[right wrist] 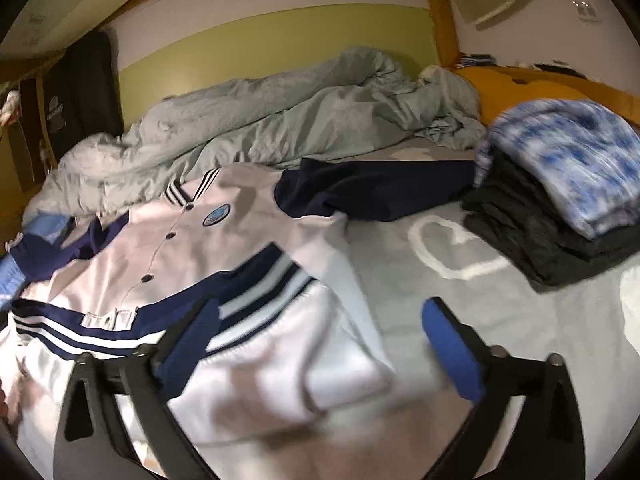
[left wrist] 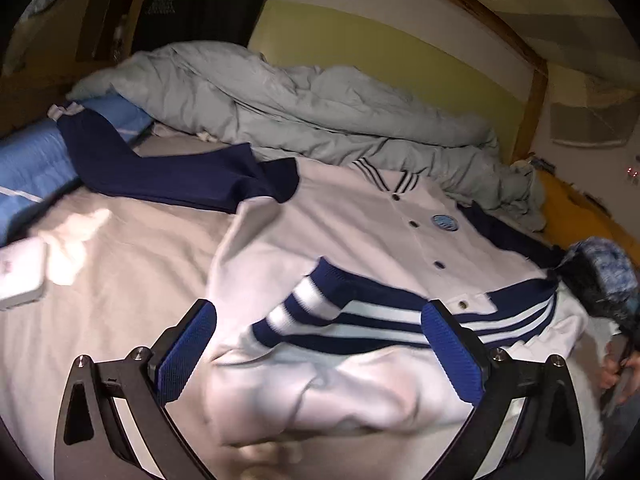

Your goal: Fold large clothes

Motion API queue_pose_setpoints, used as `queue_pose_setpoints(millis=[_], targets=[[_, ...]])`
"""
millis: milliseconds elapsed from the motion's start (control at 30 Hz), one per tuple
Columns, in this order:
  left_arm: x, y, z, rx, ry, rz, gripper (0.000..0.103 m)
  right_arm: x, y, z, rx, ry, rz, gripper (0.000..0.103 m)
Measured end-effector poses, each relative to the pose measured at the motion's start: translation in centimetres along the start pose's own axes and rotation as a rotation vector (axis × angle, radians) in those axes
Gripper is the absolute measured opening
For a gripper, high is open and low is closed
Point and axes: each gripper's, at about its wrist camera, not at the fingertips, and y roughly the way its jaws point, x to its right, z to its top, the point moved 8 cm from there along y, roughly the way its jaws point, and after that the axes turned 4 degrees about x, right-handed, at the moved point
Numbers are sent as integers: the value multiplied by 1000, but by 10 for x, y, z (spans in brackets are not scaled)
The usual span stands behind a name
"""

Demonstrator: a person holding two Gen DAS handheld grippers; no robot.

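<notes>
A white varsity jacket [left wrist: 352,232] with navy sleeves [left wrist: 168,172] lies front-up on the bed. Its lower part is folded up, so the navy and white striped hem [left wrist: 360,320] lies across the body. My left gripper [left wrist: 320,344] is open, its blue pads either side of the folded white cloth, just above it. In the right wrist view the jacket [right wrist: 192,240] is at the left, its right sleeve [right wrist: 380,192] stretched sideways. My right gripper [right wrist: 324,340] is open over the jacket's folded corner [right wrist: 288,368].
A rumpled pale green duvet [left wrist: 304,112] lies along the back by the wall. A stack of folded dark and blue-patterned clothes [right wrist: 560,200] sits at the right on the grey sheet [right wrist: 480,320]. A white object [left wrist: 20,276] and blue bedding [left wrist: 32,164] lie at the left.
</notes>
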Motion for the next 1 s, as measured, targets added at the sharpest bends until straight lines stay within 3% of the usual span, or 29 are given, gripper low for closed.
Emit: queue_pose_setpoints(millis=[100,233,300,333,367,400,433,467,533,633,700,833,900,933,1000], targets=[[-5,5,-7,-23,18,16,103,19,-11,2,14,51,-14,103],[-15,44,-28,-172,-39,24,100,18,2,-2,-54,48,44,103],[-22,55,-32,-212,-79,25,69,6,15,-11,-118,42,107,102],[-28,56,-33,-219,-103,43,47,-2,22,-16,-154,43,153,93],[-33,54,-31,-212,-120,47,29,-8,30,-23,-193,39,179,70],[-38,50,-29,-200,-143,33,19,-11,36,-29,-222,31,167,51],[-43,43,-25,-183,-162,25,14,-11,41,-33,-235,14,131,8],[-45,35,-21,-167,-179,12,12,-14,42,-35,-236,6,142,6],[-44,6,-10,-121,-199,-23,10,-17,27,-24,-155,-1,152,5],[-30,-45,9,-18,-102,-19,10,-20,-5,-2,-51,-19,150,5],[-26,-65,14,-3,-79,3,10,-20,-20,10,-26,-3,146,5],[-32,-34,3,-70,-52,32,10,-24,5,-4,-117,-62,73,6],[-33,-7,-10,-99,-29,22,12,-17,26,-26,-173,-108,-11,6],[-35,7,-19,-118,1,59,13,-11,36,-35,-176,-141,-74,6],[-43,32,-39,-211,1,104,15,0,41,-42,-185,-126,-104,16]])
